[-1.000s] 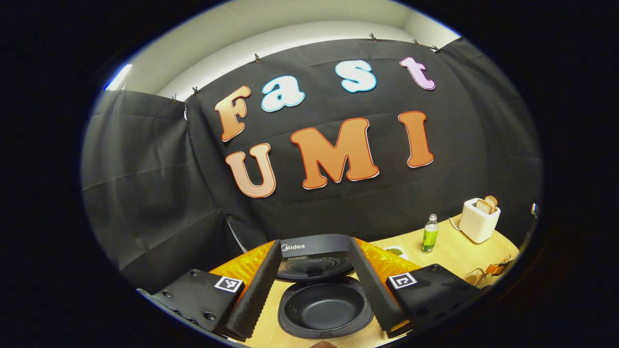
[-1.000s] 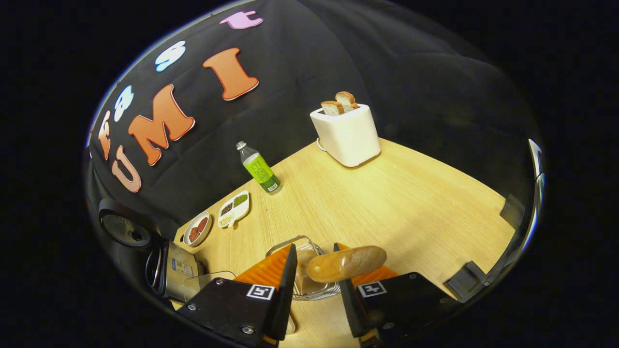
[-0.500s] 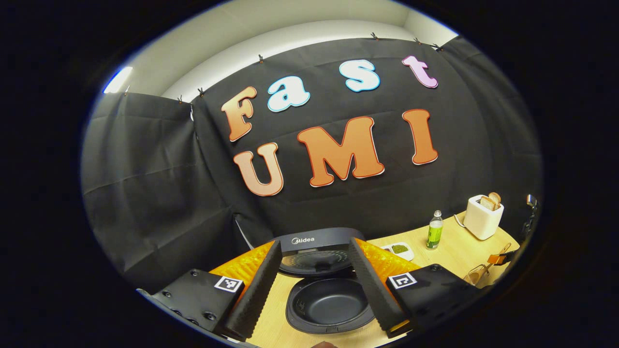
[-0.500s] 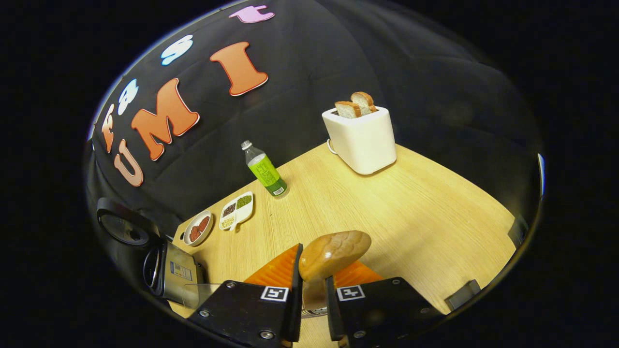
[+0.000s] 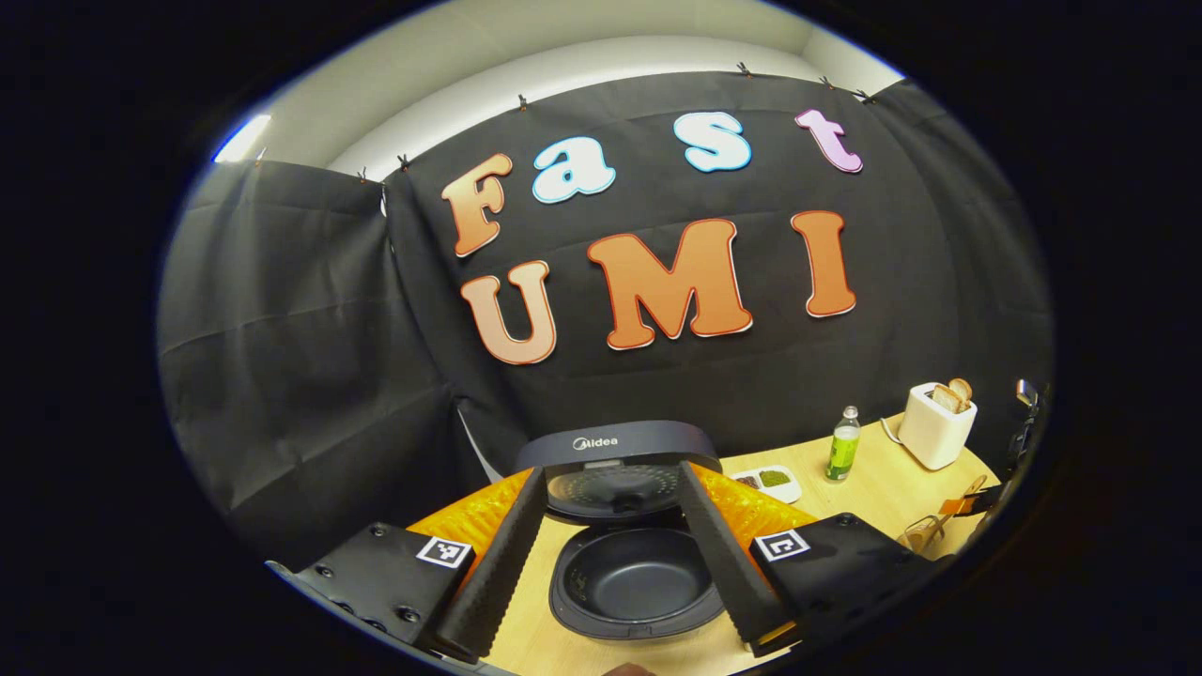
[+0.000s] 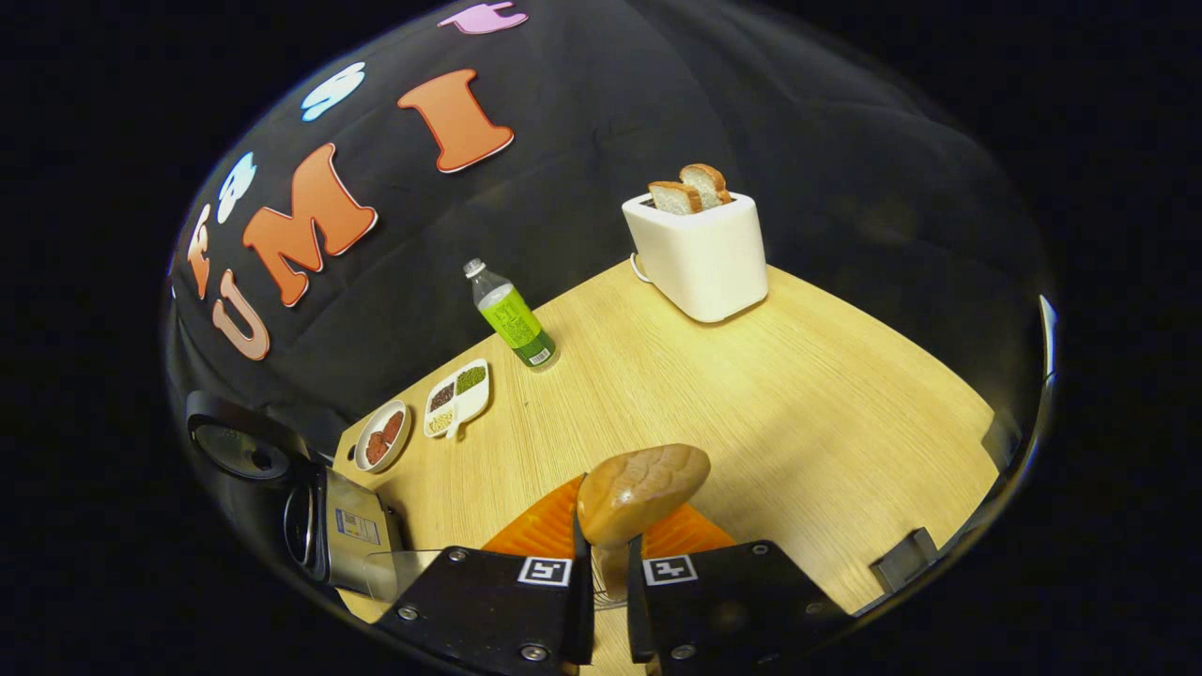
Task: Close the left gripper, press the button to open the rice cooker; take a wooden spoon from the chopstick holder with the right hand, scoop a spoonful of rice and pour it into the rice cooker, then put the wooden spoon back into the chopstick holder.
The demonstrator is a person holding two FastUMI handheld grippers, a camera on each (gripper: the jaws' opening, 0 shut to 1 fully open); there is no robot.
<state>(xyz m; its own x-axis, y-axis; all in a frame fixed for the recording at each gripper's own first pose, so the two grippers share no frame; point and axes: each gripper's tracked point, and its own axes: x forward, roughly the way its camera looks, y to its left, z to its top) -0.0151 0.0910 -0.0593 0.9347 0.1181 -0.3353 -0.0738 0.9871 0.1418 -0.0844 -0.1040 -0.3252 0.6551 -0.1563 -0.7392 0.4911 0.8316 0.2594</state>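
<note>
Rice cooker [image 5: 631,526] already open between the spread fingers of the left gripper [image 5: 610,563], wooden spoon [image 6: 641,483] pinched in the right gripper [image 6: 608,573] above the table [image 6: 751,394] — scooping, pouring, returning left.

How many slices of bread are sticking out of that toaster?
2. Both stand side by side in the top of the toaster at the table's far end: one slice on the left, the other slice just right of it and a little higher.

Bottle [image 6: 508,316] left of toaster [image 6: 697,249]
</note>
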